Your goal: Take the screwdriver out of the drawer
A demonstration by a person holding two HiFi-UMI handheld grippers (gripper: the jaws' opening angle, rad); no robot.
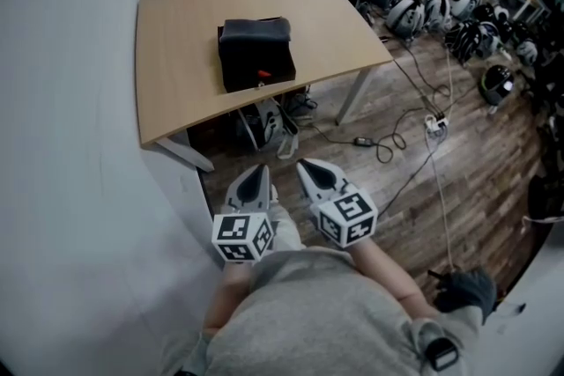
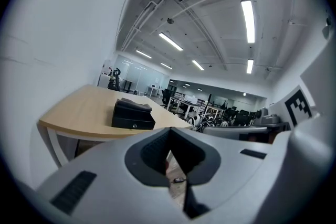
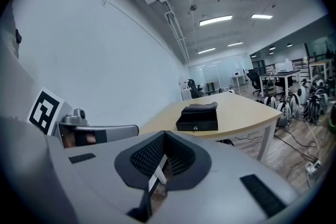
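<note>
A black drawer box (image 1: pixel 256 53) sits shut on the light wooden table (image 1: pixel 176 57), some way ahead of me. A small red part (image 1: pixel 262 73) shows at its front edge. No screwdriver is visible. My left gripper (image 1: pixel 260 170) and right gripper (image 1: pixel 304 163) are held side by side close to my body, off the table, both pointing at the box. In the left gripper view the jaws (image 2: pixel 170 160) stand together with nothing between them and the box (image 2: pixel 133 115) lies far ahead. The right gripper (image 3: pixel 160 165) is likewise shut and empty, with the box (image 3: pixel 198 118) beyond it.
A white wall runs along the left. Bags (image 1: pixel 264 123) lie under the table. Cables and a power strip (image 1: pixel 436 126) trail over the wooden floor at the right, and several helmet-like devices (image 1: pixel 414 9) stand in a row beyond the table's corner.
</note>
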